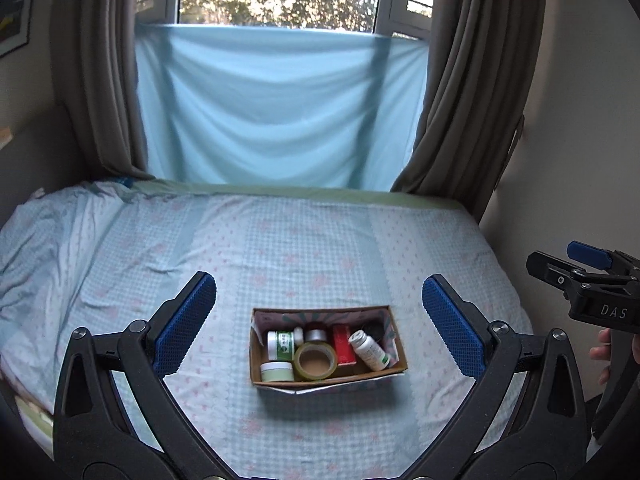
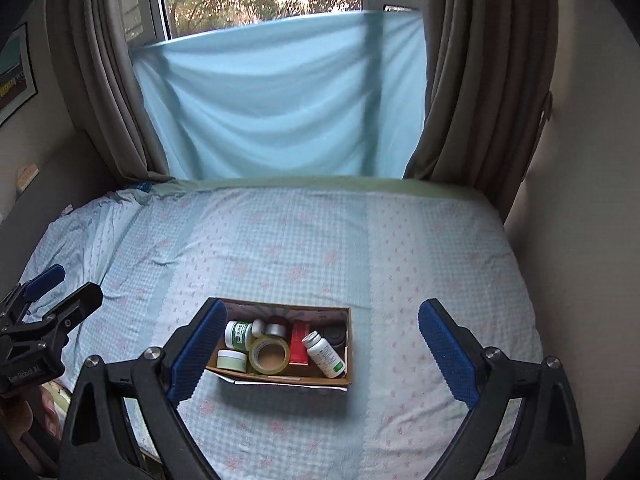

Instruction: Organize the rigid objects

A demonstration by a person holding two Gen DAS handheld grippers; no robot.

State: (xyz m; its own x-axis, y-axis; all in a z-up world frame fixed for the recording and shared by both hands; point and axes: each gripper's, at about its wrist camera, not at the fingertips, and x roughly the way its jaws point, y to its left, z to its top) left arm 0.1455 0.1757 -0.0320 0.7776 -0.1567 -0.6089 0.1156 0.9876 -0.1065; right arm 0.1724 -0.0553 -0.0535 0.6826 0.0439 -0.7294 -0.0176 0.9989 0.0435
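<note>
A cardboard box (image 1: 394, 346) (image 2: 349, 344) sits on the bed. It holds a tape roll (image 1: 315, 360) (image 2: 269, 356), a white pill bottle (image 1: 369, 349) (image 2: 324, 354), a red box (image 1: 344, 344) (image 2: 299, 342), green-labelled jars (image 1: 280, 345) (image 2: 237, 335), a pale green jar (image 1: 276, 372) (image 2: 232, 360), a silver cap and a black item. My left gripper (image 1: 318, 328) is open and empty above the box. My right gripper (image 2: 320, 350) is open and empty above the box; it also shows at the right edge of the left wrist view (image 1: 588, 276).
The bed (image 1: 320, 240) (image 2: 420, 260) has a light blue checked sheet. Behind it hang a blue cloth (image 1: 276, 108), brown curtains (image 1: 472, 80) and a window. A wall stands at the right. My left gripper shows at the left edge of the right wrist view (image 2: 48, 300).
</note>
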